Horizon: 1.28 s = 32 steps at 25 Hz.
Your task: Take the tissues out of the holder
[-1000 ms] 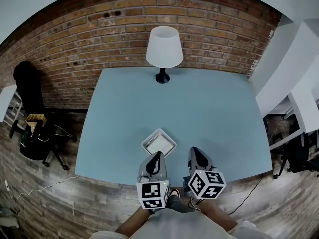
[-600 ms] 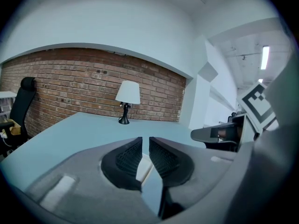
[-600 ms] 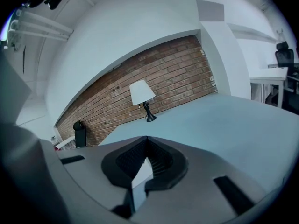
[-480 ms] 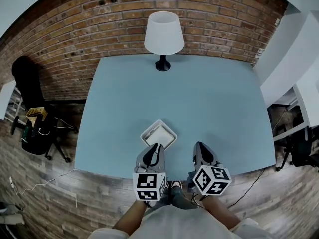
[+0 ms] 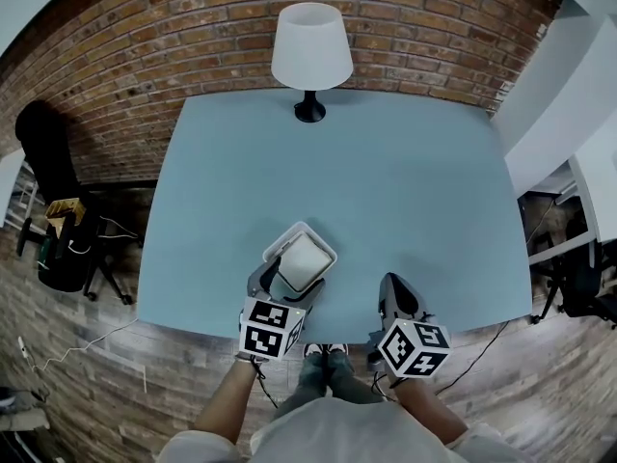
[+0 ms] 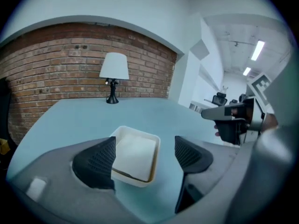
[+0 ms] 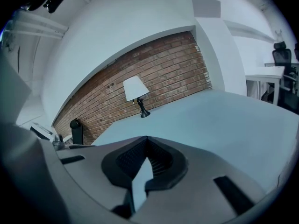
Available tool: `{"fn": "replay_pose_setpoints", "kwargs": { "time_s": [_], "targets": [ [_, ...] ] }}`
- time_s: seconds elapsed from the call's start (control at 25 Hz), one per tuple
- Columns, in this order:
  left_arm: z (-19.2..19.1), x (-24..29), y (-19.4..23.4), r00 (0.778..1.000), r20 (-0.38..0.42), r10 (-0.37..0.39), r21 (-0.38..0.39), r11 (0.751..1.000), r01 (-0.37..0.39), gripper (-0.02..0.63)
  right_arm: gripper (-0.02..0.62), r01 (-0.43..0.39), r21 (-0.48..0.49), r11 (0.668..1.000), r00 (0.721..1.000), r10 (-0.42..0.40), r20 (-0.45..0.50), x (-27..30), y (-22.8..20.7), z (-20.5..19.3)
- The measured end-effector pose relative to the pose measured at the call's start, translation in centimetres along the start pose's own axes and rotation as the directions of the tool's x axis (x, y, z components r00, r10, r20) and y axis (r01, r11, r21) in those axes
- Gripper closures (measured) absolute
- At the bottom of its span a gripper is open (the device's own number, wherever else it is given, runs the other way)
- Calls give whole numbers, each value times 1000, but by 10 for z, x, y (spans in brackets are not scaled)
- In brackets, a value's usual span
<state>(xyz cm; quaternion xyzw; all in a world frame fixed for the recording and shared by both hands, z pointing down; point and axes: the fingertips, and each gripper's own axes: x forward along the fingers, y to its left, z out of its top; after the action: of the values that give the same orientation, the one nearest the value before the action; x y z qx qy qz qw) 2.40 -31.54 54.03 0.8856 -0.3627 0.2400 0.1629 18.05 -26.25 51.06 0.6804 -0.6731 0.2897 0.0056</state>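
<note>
A white square holder (image 5: 280, 246) stands near the blue table's front edge with a flat stack of white tissues (image 5: 305, 261) inside. My left gripper (image 5: 285, 284) reaches over its near side, jaws opening. In the left gripper view the holder (image 6: 122, 131) and tissues (image 6: 135, 153) lie between the spread pads of that gripper (image 6: 145, 155), nearer the left pad, and no pad presses on them. My right gripper (image 5: 394, 289) hovers at the table's front edge to the right, jaws shut with nothing in them (image 7: 145, 155).
A white-shaded lamp (image 5: 310, 51) on a black foot stands at the table's far edge, before a brick wall. The blue table (image 5: 415, 181) stretches between it and the holder. A black office chair (image 5: 53, 191) with clutter sits on the floor at the left.
My left gripper has moved forward to the holder and its jaws have gone from shut to wide apart. The right gripper stays at the front edge, still shut.
</note>
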Motion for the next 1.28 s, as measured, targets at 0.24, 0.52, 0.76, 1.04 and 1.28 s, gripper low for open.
{"fn": "replay_pose_setpoints", "kwargs": {
  "time_s": [0.24,0.52,0.76,1.04,1.28],
  "targets": [
    [-22,17,11,969,-240,-60,150,984,98,245,591,20,26,999,1000,-20,-18,2,-18,-8],
    [-37,38,18,917,-391,-77,196,967,164,245,591,32,60,998,998,-30,-47,7,-29,-19],
    [-45,50,26,895,-440,-68,171,973,158,247,591,33,81,996,999,-30,-40,14,-35,-16],
    [-51,54,24,857,-508,-94,158,967,199,247,591,30,100,995,999,-26,-41,18,-34,-16],
    [-52,57,25,847,-520,-111,154,963,221,247,591,34,106,994,999,-30,-39,22,-35,-13]
  ]
}}
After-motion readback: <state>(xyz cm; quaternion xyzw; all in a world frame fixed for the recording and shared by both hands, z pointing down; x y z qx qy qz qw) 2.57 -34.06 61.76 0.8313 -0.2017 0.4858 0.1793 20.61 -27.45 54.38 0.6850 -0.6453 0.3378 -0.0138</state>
